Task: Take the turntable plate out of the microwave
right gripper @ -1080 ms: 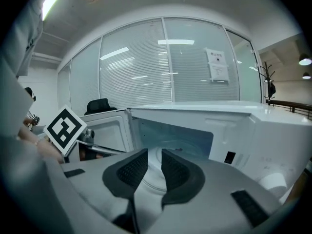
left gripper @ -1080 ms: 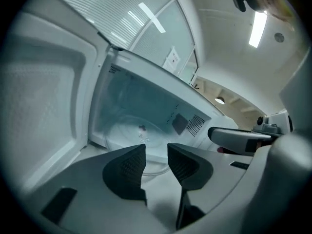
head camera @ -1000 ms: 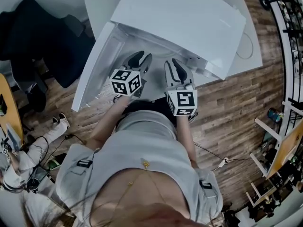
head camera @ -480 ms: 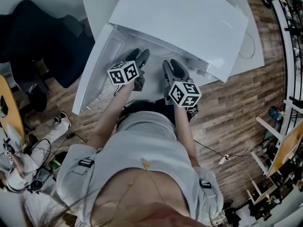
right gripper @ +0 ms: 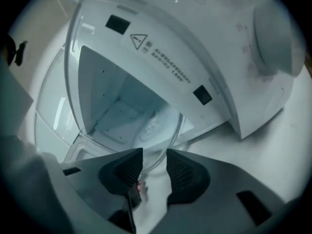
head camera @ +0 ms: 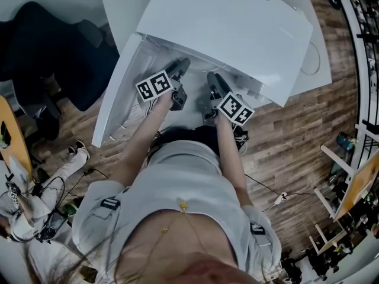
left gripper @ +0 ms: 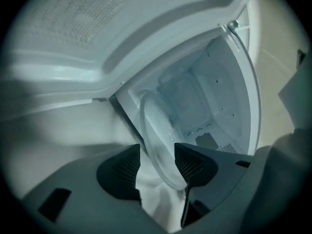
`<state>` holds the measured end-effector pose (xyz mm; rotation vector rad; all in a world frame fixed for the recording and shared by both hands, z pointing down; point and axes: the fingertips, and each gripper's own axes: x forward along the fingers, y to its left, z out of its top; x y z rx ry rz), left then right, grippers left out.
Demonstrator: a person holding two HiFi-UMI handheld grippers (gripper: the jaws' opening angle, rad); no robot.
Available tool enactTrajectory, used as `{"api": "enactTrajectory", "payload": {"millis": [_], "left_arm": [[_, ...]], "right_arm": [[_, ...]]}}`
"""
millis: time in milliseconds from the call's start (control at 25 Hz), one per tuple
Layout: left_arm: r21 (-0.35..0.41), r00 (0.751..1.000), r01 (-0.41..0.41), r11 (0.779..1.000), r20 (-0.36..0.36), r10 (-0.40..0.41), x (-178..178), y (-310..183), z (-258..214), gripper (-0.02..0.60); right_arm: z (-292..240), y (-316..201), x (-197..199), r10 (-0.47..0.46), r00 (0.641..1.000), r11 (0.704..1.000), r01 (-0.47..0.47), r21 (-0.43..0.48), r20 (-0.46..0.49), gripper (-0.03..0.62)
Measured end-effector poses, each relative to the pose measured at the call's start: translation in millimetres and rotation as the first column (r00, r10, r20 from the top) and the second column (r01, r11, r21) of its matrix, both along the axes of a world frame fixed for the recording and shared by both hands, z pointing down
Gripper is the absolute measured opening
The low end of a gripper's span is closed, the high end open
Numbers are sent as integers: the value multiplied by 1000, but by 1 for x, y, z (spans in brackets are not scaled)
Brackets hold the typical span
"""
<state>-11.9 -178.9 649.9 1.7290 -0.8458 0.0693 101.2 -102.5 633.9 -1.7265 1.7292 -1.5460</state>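
A white microwave (head camera: 231, 22) is seen on a white bench (head camera: 118, 2) from the head view, with its door (head camera: 115, 93) swung wide to the left of the picture; both grippers are held at the open mouth by a person whose forearms reach in from below. The left gripper (head camera: 179, 68) is pointed into the opening near the door side, and the right gripper (head camera: 213, 80) is set just beside it, nearer the control side; the marker cubes of both are turned upward. In the left gripper view the glass plate (left gripper: 158, 130) is shown lying in the cavity, its near rim passing between the jaws of the left gripper (left gripper: 157, 147); those jaws have just been opening and stand apart, with a bright gap left beside the pad on the left of the picture, while contact with the other pad cannot be told. In the right gripper view the plate (right gripper: 156, 126) is seen on the cavity floor with its near rim reaching between the jaws of the right gripper (right gripper: 154, 152); these jaws too have just been opening, and the rim is not pressed by them. A warning label (right gripper: 140, 41) is printed on the frame above the opening. A wooden floor (head camera: 296, 135) is visible around the bench.
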Motion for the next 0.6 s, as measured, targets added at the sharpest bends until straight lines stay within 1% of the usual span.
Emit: {"api": "enactTrajectory", "payload": {"millis": [40,120,200,240,280,320,400,520,600], "left_arm": [[-19,999,21,1000,-38,-22,1,-2,1,235],[-47,996,41,998,-82,-45,3,-5,4,227],[-63,993,47,997,-110,-54,5,-7,7,188],[-72,990,50,996,-125,-58,7,-7,8,157],[-82,988,53,995,-141,-64,8,-7,9,122],[-91,985,56,994,-159,-70,8,-8,9,110],[-114,976,63,992,-201,-85,9,-7,8,95],[-165,956,59,984,-275,-104,9,-2,7,75],[-179,948,54,982,-299,-107,9,4,5,69]], "right_arm": [[0,-1,1,24,999,1000,-24,5,31,160],[-1,-1,2,46,997,999,-47,4,65,172],[1,2,2,44,997,999,-43,-8,58,187],[2,3,2,45,997,999,-45,-14,57,189],[4,5,2,50,997,999,-49,-17,65,190],[6,5,2,54,995,998,-53,-17,80,201],[10,3,-1,51,992,999,-50,-9,116,233],[12,-3,-4,40,987,999,-44,19,153,242],[13,-5,-5,41,985,999,-45,25,165,243]]}}
